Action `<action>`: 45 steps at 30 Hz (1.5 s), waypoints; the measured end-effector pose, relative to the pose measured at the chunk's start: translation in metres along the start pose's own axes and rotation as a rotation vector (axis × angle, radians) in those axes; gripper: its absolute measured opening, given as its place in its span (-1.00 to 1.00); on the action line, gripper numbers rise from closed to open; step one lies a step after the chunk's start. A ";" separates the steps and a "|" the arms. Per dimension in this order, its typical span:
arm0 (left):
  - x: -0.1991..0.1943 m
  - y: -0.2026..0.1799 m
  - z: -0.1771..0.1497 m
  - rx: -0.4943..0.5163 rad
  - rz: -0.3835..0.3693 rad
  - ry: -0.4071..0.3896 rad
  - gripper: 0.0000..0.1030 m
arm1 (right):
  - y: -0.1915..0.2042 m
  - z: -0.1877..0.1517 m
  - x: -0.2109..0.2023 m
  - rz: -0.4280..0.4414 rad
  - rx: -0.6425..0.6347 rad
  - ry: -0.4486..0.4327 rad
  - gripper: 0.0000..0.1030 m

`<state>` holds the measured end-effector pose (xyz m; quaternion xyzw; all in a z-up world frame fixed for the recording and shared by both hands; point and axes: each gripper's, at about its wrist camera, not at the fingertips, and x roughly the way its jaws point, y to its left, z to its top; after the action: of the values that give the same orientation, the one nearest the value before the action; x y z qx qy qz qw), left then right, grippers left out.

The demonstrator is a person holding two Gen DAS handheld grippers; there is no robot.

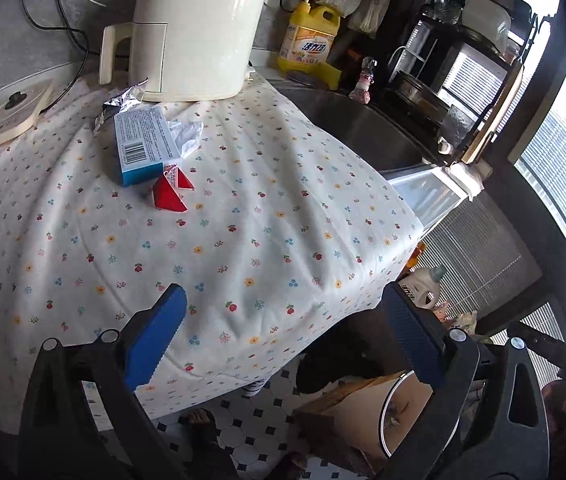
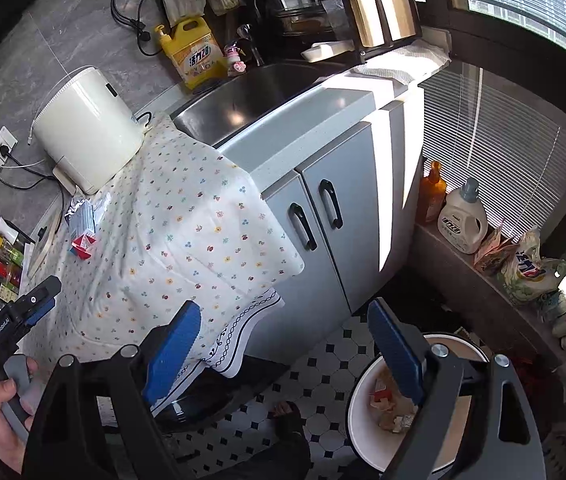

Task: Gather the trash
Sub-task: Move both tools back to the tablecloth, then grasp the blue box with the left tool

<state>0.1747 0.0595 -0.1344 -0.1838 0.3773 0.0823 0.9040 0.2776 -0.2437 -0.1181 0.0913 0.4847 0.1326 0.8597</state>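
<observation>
Trash, a blue box, red wrapper and foil scrap, lies together on the cloth-covered worktop while left claw and right claw hang wide and empty, the latter above the bin.

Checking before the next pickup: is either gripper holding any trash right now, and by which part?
Nothing is held. The left gripper and right gripper both stand open with nothing between their fingers.
</observation>
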 end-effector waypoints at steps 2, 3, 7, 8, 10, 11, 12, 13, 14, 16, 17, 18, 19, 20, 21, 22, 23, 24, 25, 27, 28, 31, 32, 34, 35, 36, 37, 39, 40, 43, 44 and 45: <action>0.003 0.015 0.012 -0.010 0.004 -0.008 0.89 | 0.012 0.005 0.002 -0.001 -0.003 -0.011 0.63; 0.005 0.022 0.017 -0.014 0.006 -0.011 0.89 | 0.018 0.008 0.004 -0.002 -0.002 -0.016 0.63; 0.013 0.045 0.038 -0.038 0.016 -0.031 0.88 | 0.038 0.015 0.012 -0.015 -0.004 -0.021 0.65; 0.015 0.051 0.043 -0.045 0.016 -0.036 0.88 | 0.043 0.016 0.015 -0.021 -0.006 -0.021 0.65; 0.020 0.061 0.051 -0.059 0.020 -0.041 0.88 | 0.051 0.019 0.019 -0.033 -0.004 -0.022 0.65; 0.023 0.066 0.055 -0.065 0.019 -0.040 0.88 | 0.054 0.021 0.021 -0.039 0.000 -0.024 0.65; 0.027 0.070 0.059 -0.069 0.017 -0.038 0.88 | 0.057 0.023 0.023 -0.044 0.005 -0.026 0.65; 0.030 0.074 0.063 -0.071 0.015 -0.036 0.88 | 0.060 0.025 0.025 -0.049 0.011 -0.028 0.65; 0.034 0.078 0.066 -0.071 0.014 -0.033 0.88 | 0.064 0.026 0.027 -0.055 0.015 -0.032 0.65; 0.042 0.085 0.074 -0.069 0.015 -0.027 0.88 | 0.071 0.030 0.030 -0.064 0.021 -0.039 0.65; 0.047 0.089 0.078 -0.066 0.013 -0.020 0.88 | 0.076 0.031 0.031 -0.068 0.023 -0.043 0.65; 0.051 0.091 0.082 -0.063 0.012 -0.015 0.88 | 0.080 0.033 0.033 -0.071 0.023 -0.046 0.66; 0.055 0.094 0.085 -0.060 0.011 -0.010 0.88 | 0.084 0.034 0.034 -0.076 0.023 -0.050 0.67; 0.059 0.097 0.089 -0.057 0.011 -0.007 0.88 | 0.088 0.035 0.037 -0.083 0.024 -0.053 0.69; 0.064 0.100 0.093 -0.055 0.011 -0.003 0.88 | 0.092 0.036 0.039 -0.087 0.026 -0.055 0.70; 0.068 0.103 0.097 -0.054 0.012 0.000 0.88 | 0.097 0.036 0.041 -0.090 0.029 -0.055 0.70; 0.072 0.106 0.100 -0.053 0.016 0.003 0.88 | 0.100 0.037 0.043 -0.094 0.031 -0.055 0.71; 0.076 0.109 0.104 -0.052 0.022 0.006 0.89 | 0.103 0.037 0.045 -0.098 0.033 -0.055 0.72; 0.080 0.111 0.107 -0.054 0.031 0.010 0.88 | 0.107 0.037 0.047 -0.103 0.033 -0.054 0.72; 0.089 0.118 0.114 -0.066 0.057 0.026 0.89 | 0.113 0.037 0.050 -0.113 0.035 -0.051 0.73; 0.094 0.122 0.117 -0.074 0.072 0.035 0.89 | 0.115 0.037 0.051 -0.117 0.036 -0.050 0.73; 0.108 0.129 0.124 -0.088 0.128 0.053 0.88 | 0.120 0.037 0.052 -0.135 0.034 -0.051 0.73; 0.112 0.131 0.126 -0.094 0.140 0.058 0.88 | 0.121 0.037 0.052 -0.141 0.032 -0.052 0.74; 0.119 0.133 0.128 -0.103 0.151 0.072 0.89 | 0.121 0.037 0.052 -0.152 0.035 -0.052 0.75; 0.123 0.132 0.129 -0.100 0.162 0.078 0.88 | 0.120 0.037 0.052 -0.156 0.038 -0.051 0.75; 0.126 0.131 0.129 -0.095 0.176 0.083 0.88 | 0.118 0.038 0.053 -0.160 0.040 -0.050 0.75; 0.128 0.131 0.129 -0.090 0.187 0.088 0.88 | 0.117 0.038 0.053 -0.163 0.043 -0.048 0.75; 0.131 0.130 0.128 -0.086 0.232 0.094 0.89 | 0.115 0.039 0.053 -0.164 0.045 -0.046 0.75; 0.131 0.131 0.127 -0.087 0.248 0.094 0.89 | 0.115 0.040 0.054 -0.162 0.044 -0.045 0.75; 0.128 0.133 0.124 -0.099 0.265 0.089 0.88 | 0.118 0.043 0.059 -0.150 0.023 -0.038 0.75; 0.125 0.135 0.123 -0.098 0.266 0.087 0.88 | 0.120 0.044 0.061 -0.141 0.016 -0.034 0.75; 0.123 0.136 0.122 -0.096 0.268 0.088 0.87 | 0.122 0.045 0.064 -0.132 0.008 -0.030 0.75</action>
<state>0.3012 0.2338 -0.1800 -0.1783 0.4332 0.2121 0.8576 0.3309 -0.1090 -0.1114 0.0646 0.4774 0.0725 0.8733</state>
